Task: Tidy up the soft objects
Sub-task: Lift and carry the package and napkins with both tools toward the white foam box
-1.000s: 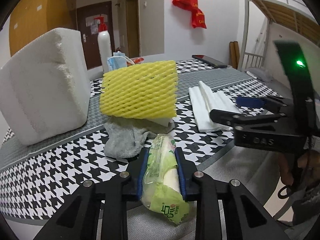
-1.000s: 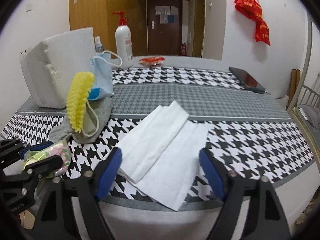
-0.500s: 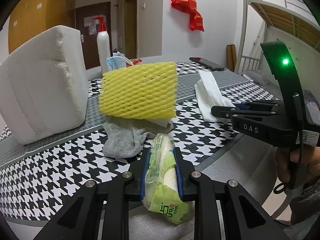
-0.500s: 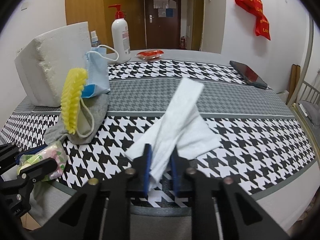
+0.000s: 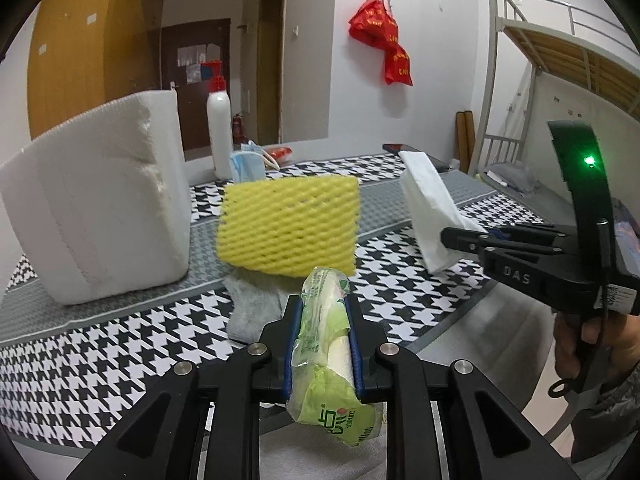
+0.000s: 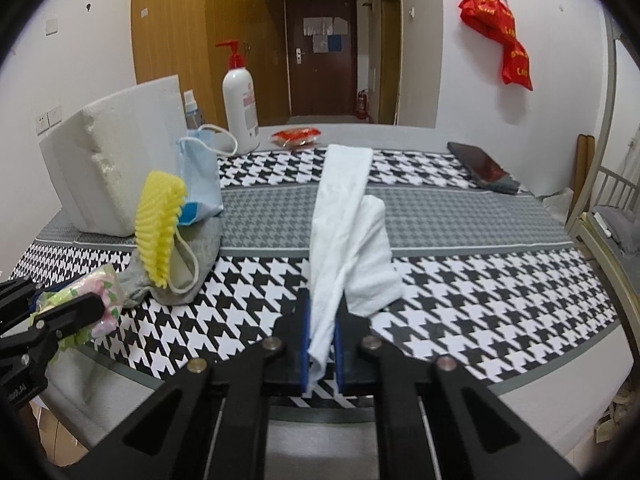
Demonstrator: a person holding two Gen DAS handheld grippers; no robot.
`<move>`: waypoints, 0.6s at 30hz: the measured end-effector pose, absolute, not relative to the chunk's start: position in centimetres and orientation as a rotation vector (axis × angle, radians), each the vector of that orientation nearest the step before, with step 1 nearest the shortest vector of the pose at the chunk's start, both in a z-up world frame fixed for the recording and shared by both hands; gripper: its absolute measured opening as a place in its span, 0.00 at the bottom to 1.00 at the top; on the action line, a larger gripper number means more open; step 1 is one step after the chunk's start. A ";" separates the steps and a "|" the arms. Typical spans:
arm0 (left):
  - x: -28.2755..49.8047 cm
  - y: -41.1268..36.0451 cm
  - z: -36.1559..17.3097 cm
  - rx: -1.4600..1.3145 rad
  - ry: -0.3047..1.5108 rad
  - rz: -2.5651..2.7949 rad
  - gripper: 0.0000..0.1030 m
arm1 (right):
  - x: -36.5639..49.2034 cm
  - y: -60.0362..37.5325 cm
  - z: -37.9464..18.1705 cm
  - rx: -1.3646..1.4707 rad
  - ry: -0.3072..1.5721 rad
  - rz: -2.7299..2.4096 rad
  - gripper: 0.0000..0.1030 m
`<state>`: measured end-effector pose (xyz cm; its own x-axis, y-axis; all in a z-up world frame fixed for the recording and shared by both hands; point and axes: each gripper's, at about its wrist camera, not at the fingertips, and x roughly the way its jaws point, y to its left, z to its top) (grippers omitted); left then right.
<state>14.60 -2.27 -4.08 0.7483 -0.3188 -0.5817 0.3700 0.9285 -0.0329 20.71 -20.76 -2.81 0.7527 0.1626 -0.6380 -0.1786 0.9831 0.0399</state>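
My left gripper (image 5: 322,312) is shut on a green pack of tissues (image 5: 326,360), held just over the table's near edge. From the right wrist view the same pack (image 6: 102,292) sits in the left gripper (image 6: 76,304) at the far left. My right gripper (image 6: 322,316) is shut on a folded white cloth (image 6: 340,220). The cloth's near end is pinched between the pads and its far end stands up off the table. A yellow foam net (image 5: 288,224), a grey sock (image 5: 252,308) and a blue face mask (image 6: 200,176) lie piled together left of the cloth.
A big white foam block (image 5: 100,208) stands at the left on the houndstooth tablecloth (image 6: 480,288). Behind it are a white pump bottle (image 6: 240,112) and a red packet (image 6: 296,136). A dark phone (image 6: 484,168) lies at the back right. A hand (image 5: 580,344) holds the right gripper.
My right gripper went from wide open around the flat cloth to shut on it, then rose, pulling the cloth up. My left gripper rose a little with the tissue pack.
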 end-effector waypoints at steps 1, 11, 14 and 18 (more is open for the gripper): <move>14.5 -2.3 -3.9 0.088 0.614 -0.374 0.22 | 20.6 -20.9 -2.6 -0.022 0.688 0.187 0.12; 14.2 -2.4 -1.7 0.082 0.566 -0.355 0.22 | 19.2 -21.3 -0.5 -0.012 0.632 0.206 0.09; 14.1 -2.2 -0.9 0.081 0.544 -0.341 0.22 | 19.0 -21.2 0.3 -0.012 0.614 0.212 0.08; 14.2 -1.7 0.1 0.078 0.521 -0.324 0.22 | 18.9 -20.9 1.5 -0.009 0.591 0.226 0.07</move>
<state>14.15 -1.72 0.09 0.8176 -0.2840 -0.5008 0.3234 0.9462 -0.0086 18.92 -20.89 1.47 0.8062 0.2087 -0.5536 -0.2139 0.9752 0.0562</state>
